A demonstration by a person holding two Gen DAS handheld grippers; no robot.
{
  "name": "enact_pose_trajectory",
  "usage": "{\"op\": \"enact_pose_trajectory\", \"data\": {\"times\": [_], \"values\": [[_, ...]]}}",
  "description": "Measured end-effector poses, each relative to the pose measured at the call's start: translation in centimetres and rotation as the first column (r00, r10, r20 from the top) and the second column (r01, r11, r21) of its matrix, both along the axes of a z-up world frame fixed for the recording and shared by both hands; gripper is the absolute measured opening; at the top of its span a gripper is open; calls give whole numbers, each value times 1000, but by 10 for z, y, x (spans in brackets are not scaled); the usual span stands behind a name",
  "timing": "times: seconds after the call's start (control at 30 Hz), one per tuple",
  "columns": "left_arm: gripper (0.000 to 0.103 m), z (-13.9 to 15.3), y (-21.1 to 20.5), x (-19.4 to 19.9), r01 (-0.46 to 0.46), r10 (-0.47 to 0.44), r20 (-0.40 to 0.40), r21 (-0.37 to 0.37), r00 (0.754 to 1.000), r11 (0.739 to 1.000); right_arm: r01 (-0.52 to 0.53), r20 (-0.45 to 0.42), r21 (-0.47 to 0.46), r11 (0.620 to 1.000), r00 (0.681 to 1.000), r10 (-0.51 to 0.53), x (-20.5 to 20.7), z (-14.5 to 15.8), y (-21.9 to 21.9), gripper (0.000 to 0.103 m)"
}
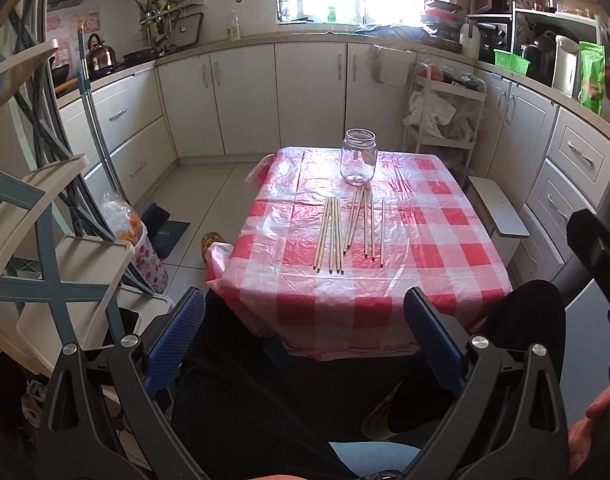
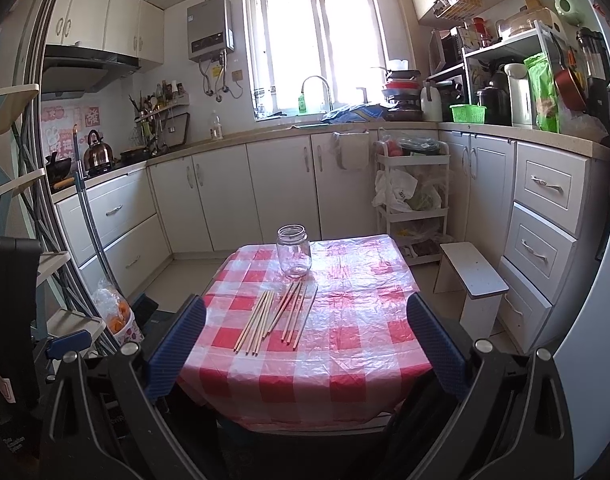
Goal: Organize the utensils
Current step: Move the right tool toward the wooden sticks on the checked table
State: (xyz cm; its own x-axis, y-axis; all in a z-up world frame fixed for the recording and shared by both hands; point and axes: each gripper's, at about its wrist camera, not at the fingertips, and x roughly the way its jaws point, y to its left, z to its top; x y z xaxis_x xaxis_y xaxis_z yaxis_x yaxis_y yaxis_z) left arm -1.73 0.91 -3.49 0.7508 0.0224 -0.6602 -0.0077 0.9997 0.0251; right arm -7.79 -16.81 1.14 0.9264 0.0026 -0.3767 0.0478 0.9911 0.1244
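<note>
Several wooden chopsticks lie in two loose groups on a small table with a red and white checked cloth. An empty clear glass jar stands upright just behind them. The right wrist view shows the chopsticks, the jar and the cloth too. My left gripper is open and empty, held back from the table's near edge above the person's lap. My right gripper is open and empty, also short of the near edge.
A white stool stands right of the table, with a white trolley behind it. Cabinets line the back and right walls. A folding rack and a bag of oranges are on the left.
</note>
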Motion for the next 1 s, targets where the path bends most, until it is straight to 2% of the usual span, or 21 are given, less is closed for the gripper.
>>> {"op": "enact_pose_trajectory", "data": {"times": [0.67, 0.77, 0.9, 1.0], "values": [[96, 1, 0, -4, 45, -45, 3, -33, 999, 998, -7, -10, -3, 1000, 1000, 7, 2, -1, 0, 96], [96, -1, -1, -4, 23, -23, -8, -13, 1000, 1000, -8, -11, -1, 1000, 1000, 8, 3, -2, 0, 96], [96, -3, -4, -3, -23, 24, -19, 68, 1000, 997, -7, -11, -3, 1000, 1000, 7, 3, -2, 1, 96], [96, -2, 0, -3, -22, 22, -10, 56, 1000, 998, -8, -13, -4, 1000, 1000, 8, 2, -3, 2, 96]]}}
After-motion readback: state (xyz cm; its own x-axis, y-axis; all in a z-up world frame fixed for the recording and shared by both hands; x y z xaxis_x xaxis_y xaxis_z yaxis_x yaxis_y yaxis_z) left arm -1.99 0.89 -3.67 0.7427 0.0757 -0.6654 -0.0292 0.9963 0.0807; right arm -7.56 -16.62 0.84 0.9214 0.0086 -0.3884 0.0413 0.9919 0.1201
